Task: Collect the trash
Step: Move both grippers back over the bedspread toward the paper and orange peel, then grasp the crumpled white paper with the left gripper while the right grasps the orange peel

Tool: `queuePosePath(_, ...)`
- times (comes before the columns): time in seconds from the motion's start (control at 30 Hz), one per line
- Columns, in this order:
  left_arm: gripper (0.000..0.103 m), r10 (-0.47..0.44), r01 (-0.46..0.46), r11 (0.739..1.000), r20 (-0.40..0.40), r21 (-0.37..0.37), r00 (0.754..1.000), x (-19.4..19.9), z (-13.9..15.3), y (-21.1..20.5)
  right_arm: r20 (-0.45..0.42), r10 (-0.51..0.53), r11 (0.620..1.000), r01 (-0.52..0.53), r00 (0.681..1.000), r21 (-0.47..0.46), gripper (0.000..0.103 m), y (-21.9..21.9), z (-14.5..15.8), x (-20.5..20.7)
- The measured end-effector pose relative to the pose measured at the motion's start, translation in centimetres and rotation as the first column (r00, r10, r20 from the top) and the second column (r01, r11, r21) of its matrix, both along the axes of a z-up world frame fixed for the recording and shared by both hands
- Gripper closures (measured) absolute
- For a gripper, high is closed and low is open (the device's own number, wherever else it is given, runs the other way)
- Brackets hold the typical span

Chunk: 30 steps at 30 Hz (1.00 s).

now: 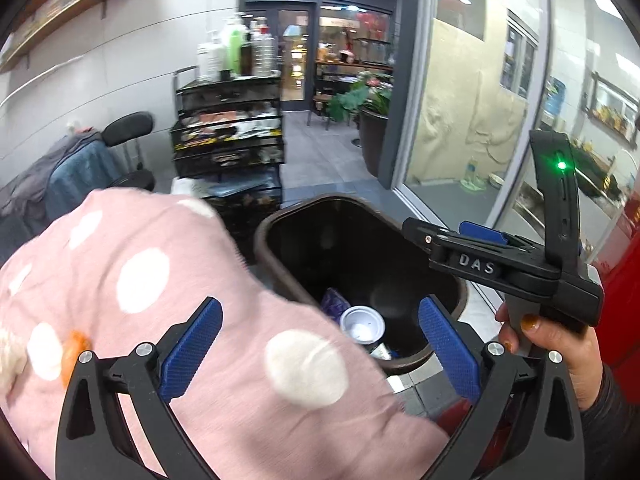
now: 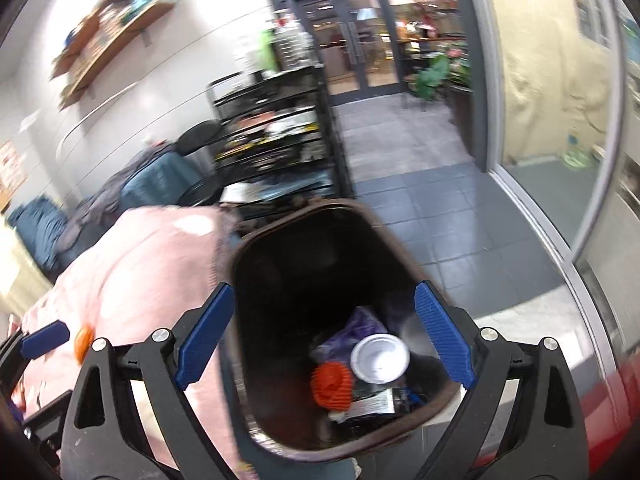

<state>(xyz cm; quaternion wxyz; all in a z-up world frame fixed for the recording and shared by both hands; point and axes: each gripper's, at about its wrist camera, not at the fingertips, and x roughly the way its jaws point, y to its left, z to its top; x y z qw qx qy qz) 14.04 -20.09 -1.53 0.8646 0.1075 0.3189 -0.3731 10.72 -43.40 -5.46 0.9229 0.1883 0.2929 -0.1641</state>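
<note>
Blue-padded jaws wide and empty over the bin: trash already dropped.

Left gripper (image 1: pixel 320 340) and right gripper (image 2: pixel 325 334) both gape fully, holding nothing (release judged complete). Below them the brown bin (image 2: pixel 408 252) holds a white-lidded cup (image 2: pixel 380 358), an orange net (image 2: pixel 332 384) and wrappers. Beside it lies a pink spotted cushion (image 1: pixel 140 280); beyond stands a black trolley (image 1: pixel 228 132).

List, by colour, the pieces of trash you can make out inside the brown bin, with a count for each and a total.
White: 1, the cup
Orange: 1, the ribbed piece
Purple: 1, the crumpled wrapper
Silver and black: 1, the flat packet
Total: 4 that can be told apart in the bin; a blurred clutter beside the packet is unclear.
</note>
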Motion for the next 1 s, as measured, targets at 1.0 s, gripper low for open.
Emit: queuePosePath(1.0,0.006,0.594,-0.593,0.799,0.025,0.100,0.804,9.6,-3.0,27.4,-0.145,0.659,0.746,-0.666,0.738,0.007,0.012,26.7,-0.1,10.9)
